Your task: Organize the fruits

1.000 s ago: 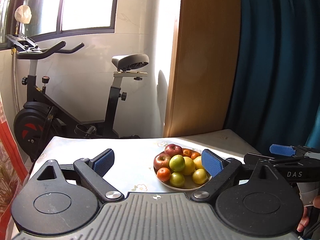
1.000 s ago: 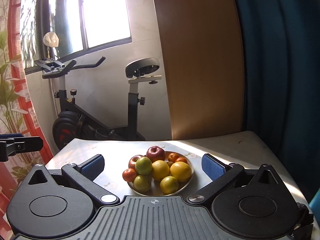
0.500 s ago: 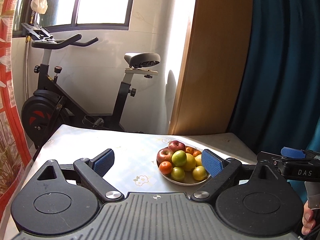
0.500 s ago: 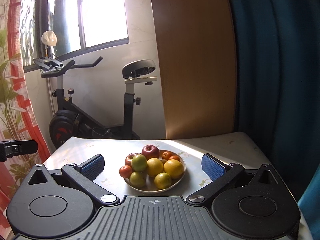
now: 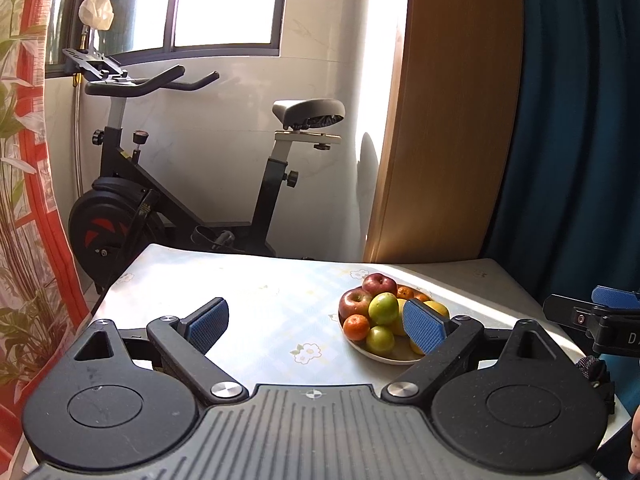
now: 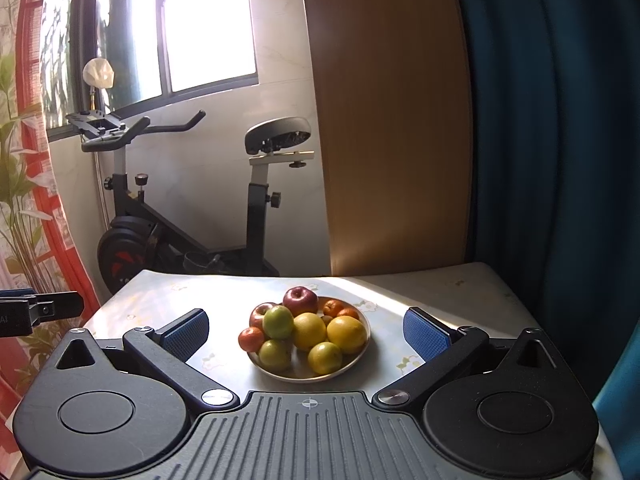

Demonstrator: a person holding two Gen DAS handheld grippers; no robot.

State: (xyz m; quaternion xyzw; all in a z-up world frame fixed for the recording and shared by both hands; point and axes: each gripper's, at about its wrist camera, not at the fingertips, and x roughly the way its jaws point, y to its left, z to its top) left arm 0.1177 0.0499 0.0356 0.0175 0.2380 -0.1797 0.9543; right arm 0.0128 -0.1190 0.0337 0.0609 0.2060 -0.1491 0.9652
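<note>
A white plate (image 6: 304,376) heaped with fruit stands on the table: red apples (image 6: 300,300), green apples (image 6: 278,322), yellow citrus (image 6: 346,334) and small oranges (image 6: 251,339). In the left wrist view the plate (image 5: 380,356) lies right of centre, partly behind my left gripper's right fingertip (image 5: 424,326). My left gripper (image 5: 316,324) is open and empty, short of the plate. My right gripper (image 6: 308,330) is open and empty, with the plate seen between its fingers but farther off. The right gripper also shows at the right edge of the left wrist view (image 5: 600,312).
The table (image 5: 260,300) has a pale floral cloth. Behind it stand an exercise bike (image 5: 180,200), a wooden panel (image 5: 440,120) and a blue curtain (image 5: 580,120). A red patterned curtain (image 5: 24,200) hangs at the left.
Both grippers have drawn back and risen a little, so the plate looks smaller. The left view has swung left, so the plate sits further right. Both stay open.
</note>
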